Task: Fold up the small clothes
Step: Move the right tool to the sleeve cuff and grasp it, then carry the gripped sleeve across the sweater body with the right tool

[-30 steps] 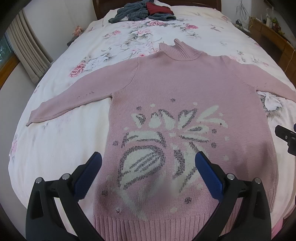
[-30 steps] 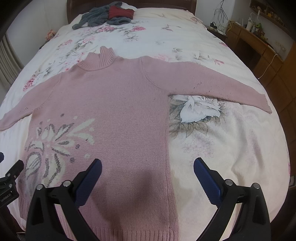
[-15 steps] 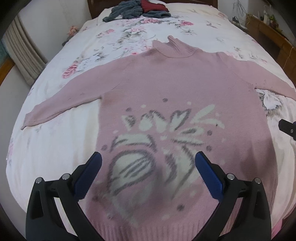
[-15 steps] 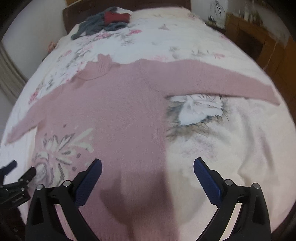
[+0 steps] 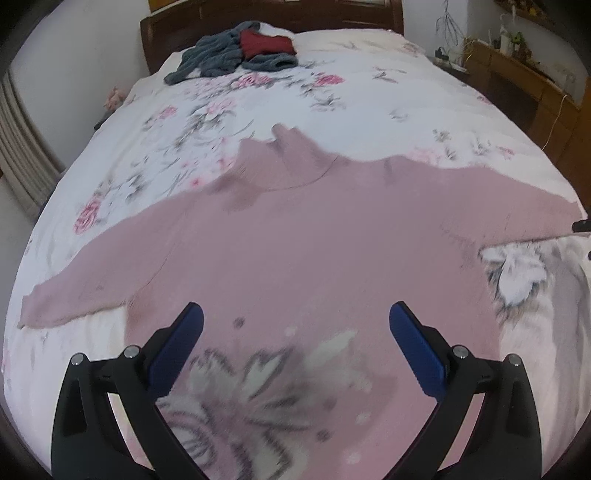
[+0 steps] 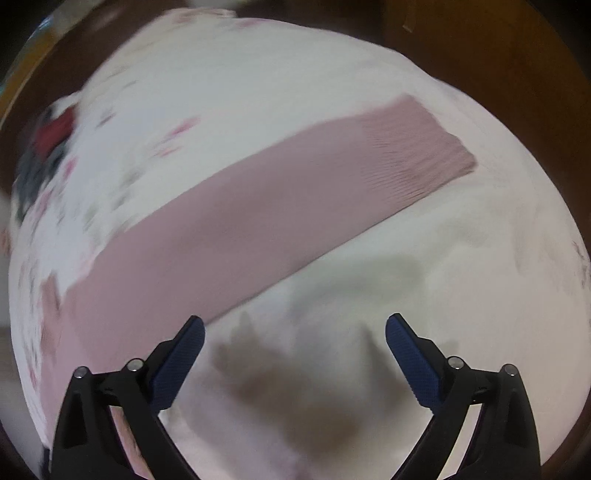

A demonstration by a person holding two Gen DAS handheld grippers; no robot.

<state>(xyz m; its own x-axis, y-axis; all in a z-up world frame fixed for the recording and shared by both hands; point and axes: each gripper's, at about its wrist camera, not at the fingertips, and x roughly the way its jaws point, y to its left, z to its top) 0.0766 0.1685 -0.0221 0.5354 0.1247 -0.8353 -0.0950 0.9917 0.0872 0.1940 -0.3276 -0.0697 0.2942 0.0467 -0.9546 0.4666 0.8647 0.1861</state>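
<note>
Sweater [image 5: 303, 236] lies flat on my bed [image 5: 369, 92], pink, with both sleeves spread out. My left gripper [image 5: 295, 343] hangs over its middle, wide apart, holding nothing. My right gripper [image 6: 294, 354] is wide apart too, over bare cover just beside one sleeve [image 6: 258, 206]. Far up by the headboard [image 5: 266, 14] sits a pile of grey and red clothes [image 5: 236, 51]. A wooden desk [image 5: 517, 85] stands next to the bed.

A home bedroom: floral bedspread [image 5: 258, 103], wooden headboard [image 5: 266, 22], curtain [image 5: 22, 147], wooden dresser [image 5: 524, 88].
</note>
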